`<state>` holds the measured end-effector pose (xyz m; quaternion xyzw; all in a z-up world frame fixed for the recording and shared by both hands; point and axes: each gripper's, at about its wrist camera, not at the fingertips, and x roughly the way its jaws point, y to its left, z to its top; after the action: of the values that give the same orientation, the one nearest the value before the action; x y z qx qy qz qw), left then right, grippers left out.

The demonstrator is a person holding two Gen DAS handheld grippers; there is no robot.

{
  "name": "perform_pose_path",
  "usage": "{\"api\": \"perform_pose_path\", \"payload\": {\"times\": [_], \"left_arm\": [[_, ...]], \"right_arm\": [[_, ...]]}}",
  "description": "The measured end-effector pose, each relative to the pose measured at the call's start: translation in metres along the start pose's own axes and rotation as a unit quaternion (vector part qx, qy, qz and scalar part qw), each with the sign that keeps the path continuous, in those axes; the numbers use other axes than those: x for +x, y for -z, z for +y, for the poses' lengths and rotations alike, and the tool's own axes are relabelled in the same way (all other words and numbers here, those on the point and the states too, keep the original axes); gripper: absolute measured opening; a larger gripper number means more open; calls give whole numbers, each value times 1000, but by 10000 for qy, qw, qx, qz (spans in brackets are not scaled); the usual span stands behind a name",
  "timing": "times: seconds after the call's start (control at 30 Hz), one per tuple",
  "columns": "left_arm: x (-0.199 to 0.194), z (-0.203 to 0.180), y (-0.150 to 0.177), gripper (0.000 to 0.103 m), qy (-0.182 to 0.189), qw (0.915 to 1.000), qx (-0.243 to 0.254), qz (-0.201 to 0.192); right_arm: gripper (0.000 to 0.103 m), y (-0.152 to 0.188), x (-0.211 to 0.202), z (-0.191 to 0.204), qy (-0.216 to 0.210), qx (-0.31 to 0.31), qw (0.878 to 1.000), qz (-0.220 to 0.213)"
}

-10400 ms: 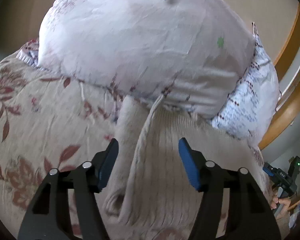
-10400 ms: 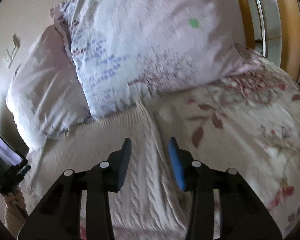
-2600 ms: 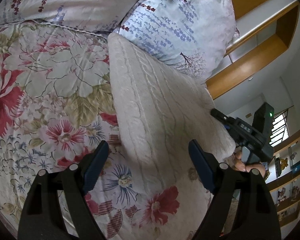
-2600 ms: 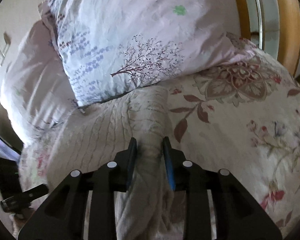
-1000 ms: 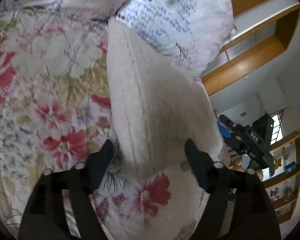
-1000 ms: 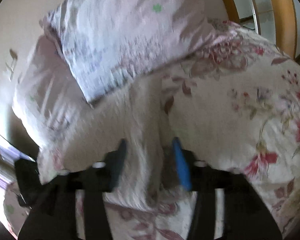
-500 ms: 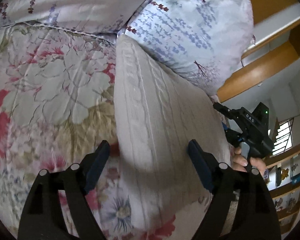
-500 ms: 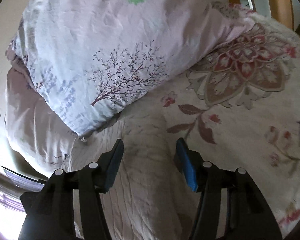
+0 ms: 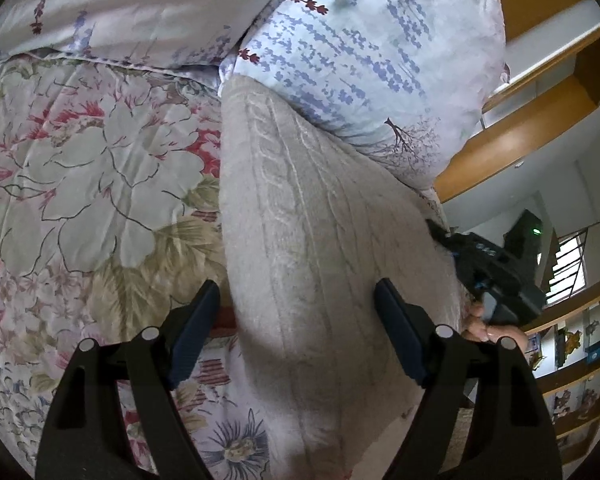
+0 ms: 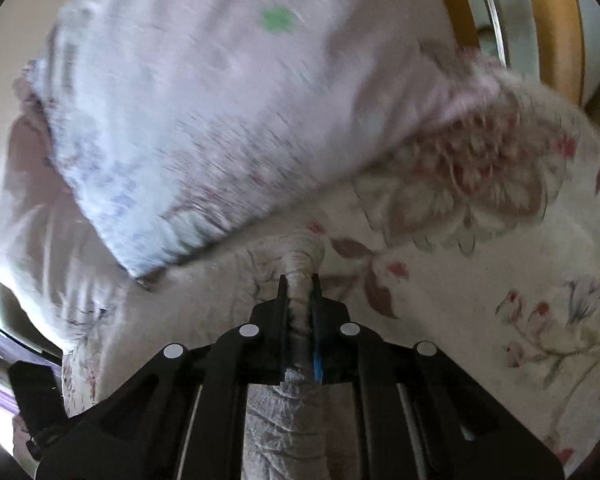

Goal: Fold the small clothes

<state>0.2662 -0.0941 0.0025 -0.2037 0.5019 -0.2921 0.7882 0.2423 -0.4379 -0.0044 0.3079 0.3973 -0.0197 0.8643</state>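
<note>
A cream cable-knit sweater (image 9: pixel 300 240) lies folded into a long strip on the flowered bedspread (image 9: pixel 80 180), its far end against the pillows. My left gripper (image 9: pixel 296 308) is open, its blue pads either side of the strip's near part without pressing it. In the right wrist view my right gripper (image 10: pixel 300 284) is shut on a bunched fold of the sweater (image 10: pixel 304 256) at its right edge. The right gripper's black body (image 9: pixel 496 272), held by a hand, shows at the strip's right side in the left wrist view.
Two pale printed pillows (image 9: pixel 360 40) lean at the head of the bed. A wooden headboard and shelves (image 9: pixel 540 80) stand to the right. The pillow (image 10: pixel 220 100) sits just beyond the gripped fold. Bedspread (image 10: pixel 480 300) stretches to the right.
My right gripper has closed on a fold of the sweater's edge; half a second ago its pads stood apart around it. The left gripper stays open over the strip, having shifted along it.
</note>
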Motion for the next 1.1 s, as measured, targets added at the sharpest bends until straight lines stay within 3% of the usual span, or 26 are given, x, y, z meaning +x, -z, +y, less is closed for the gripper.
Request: {"api": "perform_pose_path", "payload": {"times": [0.17,0.23,0.3,0.37,0.5,0.6,0.73,0.8,0.97,1.1], "left_arm": [[1,-1,-2,78,12,10000,-28,-30],[-1,0,-1,78,97,9999,-125,8],[-6,3,2,78,187,9996,-191,36],[-12,4,7,78,253,9995,-208,36],[-27,4,19,73,324,9993,-203,14],[-32,1,29,71,319,9993,-182,54],[-33,-5,41,71,229,9996,-98,91],[-35,-7,45,71,208,9997,-57,105],[-33,-12,49,71,119,9999,4,122],[-31,-18,51,70,-41,9998,185,93]], "right_arm": [[11,-1,10,12,223,-303,9992,137],[19,1,-2,9,88,-222,9997,72],[45,7,-17,4,-29,-103,9999,42],[48,19,-35,-3,-235,-95,9997,0],[47,51,-65,-14,-694,-160,9974,136],[47,75,-75,-11,-790,-309,9961,243],[32,90,-76,-11,-651,-495,9963,252],[13,92,-81,-12,-615,-520,9967,50],[11,89,-89,-7,-388,-695,9962,-346],[11,92,-69,-11,65,-800,9966,-162]]}}
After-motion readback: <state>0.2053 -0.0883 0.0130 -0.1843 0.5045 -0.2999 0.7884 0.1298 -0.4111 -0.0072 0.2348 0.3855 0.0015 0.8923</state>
